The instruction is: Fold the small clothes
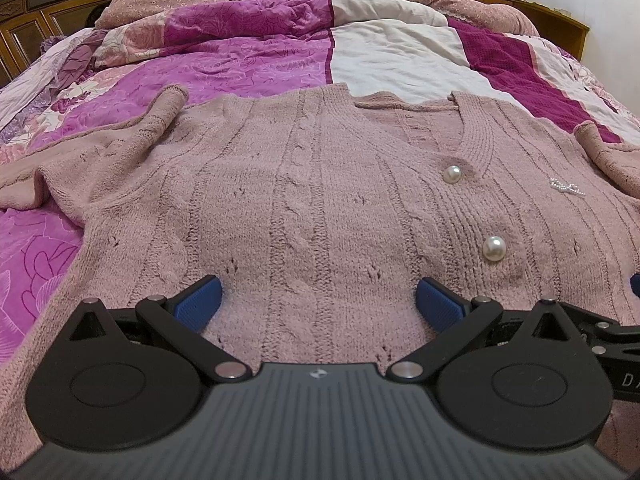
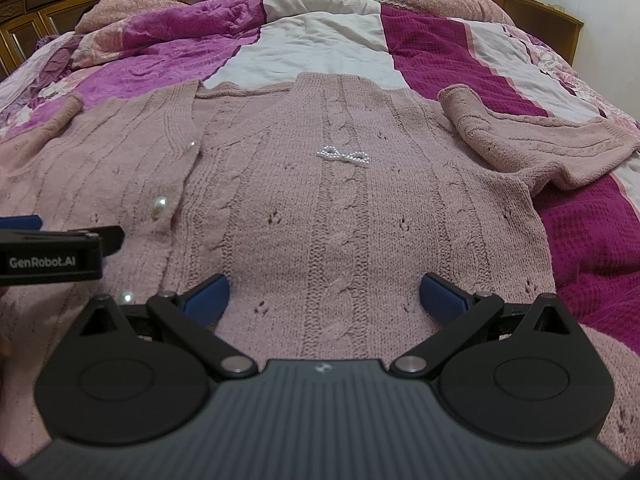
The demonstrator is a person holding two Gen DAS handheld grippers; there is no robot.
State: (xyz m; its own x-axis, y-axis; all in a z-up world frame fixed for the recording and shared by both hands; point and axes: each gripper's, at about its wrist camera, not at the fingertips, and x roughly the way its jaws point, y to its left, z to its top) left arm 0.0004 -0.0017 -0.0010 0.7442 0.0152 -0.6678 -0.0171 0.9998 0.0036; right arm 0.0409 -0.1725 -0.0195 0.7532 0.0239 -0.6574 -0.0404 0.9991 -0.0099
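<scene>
A dusty-pink cable-knit cardigan lies spread flat, front side up, on a patchwork quilt of magenta, purple and cream panels that covers a bed. The left gripper hovers low over the lower part of the garment, its two blue-padded fingers spread wide with only knit fabric showing between them; it grips nothing. Ahead of it and to its right, two round pearl buttons sit on the ribbed front band, and further right a small bow of tiny pearl beads is sewn to the chest. Ahead and to its left, one short sleeve lies bunched and curled up off the quilt.

The right gripper also hangs just above the cardigan's lower front, its blue pads equally far apart and holding nothing. The pearl bow lies straight ahead of it, along a cable column. The other sleeve stretches out ahead to its right, its cuff folded up on the magenta waffle-weave panel. The pearl buttons run to its left, where the black body of the left gripper juts in just beside them. A dark carved wooden headboard stands far ahead to the left.
</scene>
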